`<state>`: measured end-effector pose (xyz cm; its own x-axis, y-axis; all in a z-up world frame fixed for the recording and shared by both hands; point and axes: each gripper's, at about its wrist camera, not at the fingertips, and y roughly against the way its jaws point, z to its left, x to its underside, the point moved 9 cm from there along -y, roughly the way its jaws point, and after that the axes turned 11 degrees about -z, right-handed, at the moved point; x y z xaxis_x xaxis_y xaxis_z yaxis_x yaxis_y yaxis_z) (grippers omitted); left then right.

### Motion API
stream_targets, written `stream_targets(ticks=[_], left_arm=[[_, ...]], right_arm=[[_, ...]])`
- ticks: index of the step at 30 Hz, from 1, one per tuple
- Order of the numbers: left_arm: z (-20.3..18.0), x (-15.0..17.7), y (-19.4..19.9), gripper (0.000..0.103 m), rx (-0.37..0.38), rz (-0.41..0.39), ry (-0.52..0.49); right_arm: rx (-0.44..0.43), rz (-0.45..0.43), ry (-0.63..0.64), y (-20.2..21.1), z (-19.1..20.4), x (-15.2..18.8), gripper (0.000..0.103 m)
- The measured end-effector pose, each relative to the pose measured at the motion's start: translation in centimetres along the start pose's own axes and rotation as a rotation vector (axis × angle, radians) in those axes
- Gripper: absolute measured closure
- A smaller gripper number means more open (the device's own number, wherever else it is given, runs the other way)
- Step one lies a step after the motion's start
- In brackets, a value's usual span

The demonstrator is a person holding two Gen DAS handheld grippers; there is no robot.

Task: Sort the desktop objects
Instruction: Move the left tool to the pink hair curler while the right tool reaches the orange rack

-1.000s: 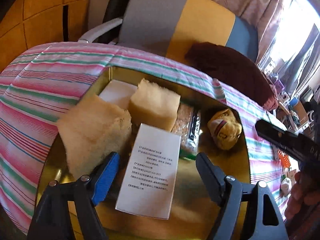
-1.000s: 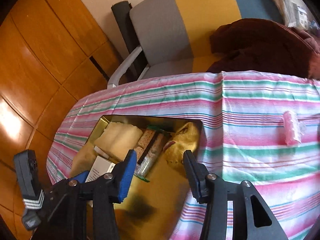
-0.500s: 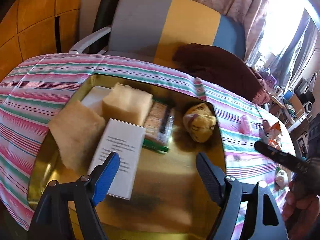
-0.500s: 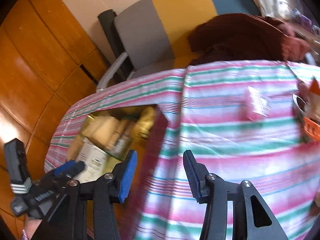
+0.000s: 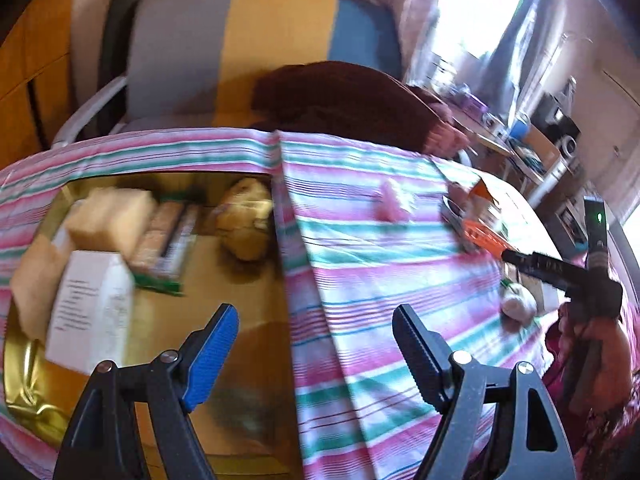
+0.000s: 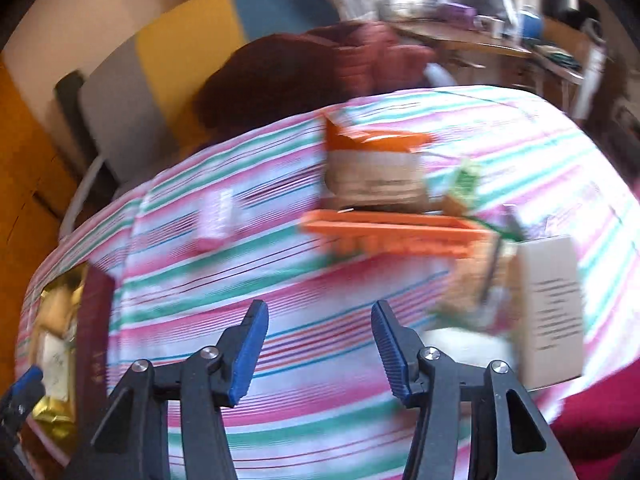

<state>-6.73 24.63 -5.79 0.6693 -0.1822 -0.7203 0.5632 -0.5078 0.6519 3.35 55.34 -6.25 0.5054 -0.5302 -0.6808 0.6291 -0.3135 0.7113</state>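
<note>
A gold tin box (image 5: 24,364) sits at the left of the striped table. It holds a white carton (image 5: 90,304), tan sponges (image 5: 110,216), a snack bar (image 5: 164,240) and a yellow plush (image 5: 244,220). My left gripper (image 5: 314,344) is open and empty over the box's right wall. My right gripper (image 6: 318,344) is open and empty above the cloth. Ahead of it lie a pink packet (image 6: 216,216), an orange comb (image 6: 394,232), an orange-white pouch (image 6: 372,168) and a white carton (image 6: 554,312). Both views are blurred.
The striped tablecloth (image 5: 360,280) covers a round table. A grey, yellow and blue chair (image 5: 240,44) with a dark red garment (image 5: 340,100) stands behind it. A cluttered desk (image 6: 500,36) is at the far right.
Both grippers have swung to the right, away from the gold box and toward the loose objects on the cloth. Both stay open and empty.
</note>
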Motion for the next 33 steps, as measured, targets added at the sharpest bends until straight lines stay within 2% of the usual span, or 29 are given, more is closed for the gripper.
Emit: stream_targets(ticks=[2, 4, 6, 10, 16, 18, 21, 23, 25, 27, 29, 31, 33], left_arm=[[-1.3, 0.3, -0.6, 0.022, 0.013, 0.015, -0.024], [-2.7, 0.6, -1.3, 0.022, 0.027, 0.034, -0.044], [-3.7, 0.9, -1.8, 0.022, 0.038, 0.045, -0.061], [-5.8, 1.6, -2.6, 0.022, 0.062, 0.063, -0.091], [-7.1, 2.9, -4.5, 0.022, 0.067, 0.116, -0.09], [-7.3, 3.4, -5.0, 0.022, 0.067, 0.132, -0.089], [-7.1, 3.8, -5.4, 0.022, 0.057, 0.147, -0.09], [-6.9, 3.9, -5.5, 0.022, 0.053, 0.153, -0.085], [-6.5, 3.7, -5.7, 0.022, 0.04, 0.153, -0.074], [-6.4, 3.4, -6.1, 0.022, 0.032, 0.151, -0.068], [-6.3, 2.9, -6.7, 0.022, 0.024, 0.155, -0.055], [-6.2, 2.4, -7.4, 0.022, 0.026, 0.159, -0.035], [-6.4, 1.5, -8.5, 0.022, 0.019, 0.162, -0.029]], right_arm=[[0.013, -0.005, -0.017, 0.2, -1.3, -0.5, 0.046], [0.024, -0.006, -0.034, 0.4, -2.3, -0.8, 0.04], [0.036, 0.0, -0.048, 0.3, -3.0, -0.8, 0.029], [0.047, 0.009, -0.066, 0.0, -3.7, -0.7, 0.028], [0.018, -0.093, -0.019, -1.1, -2.3, -4.7, 0.027], [-0.011, -0.067, -0.009, -2.8, -1.7, -5.3, 0.027], [-0.048, 0.041, 0.001, -5.5, -0.9, -3.9, 0.026], [-0.093, 0.124, 0.013, -6.0, 0.1, -2.3, 0.026], [-0.15, 0.152, 0.045, -5.6, 1.5, -1.3, 0.026], [-0.201, 0.111, 0.069, -4.2, 2.8, -1.9, 0.026], [-0.191, 0.053, 0.058, -3.3, 2.7, -3.0, 0.026], [-0.154, 0.008, 0.035, -2.8, 1.7, -4.0, 0.024], [-0.073, -0.002, 0.032, -3.1, -0.1, -4.4, 0.024]])
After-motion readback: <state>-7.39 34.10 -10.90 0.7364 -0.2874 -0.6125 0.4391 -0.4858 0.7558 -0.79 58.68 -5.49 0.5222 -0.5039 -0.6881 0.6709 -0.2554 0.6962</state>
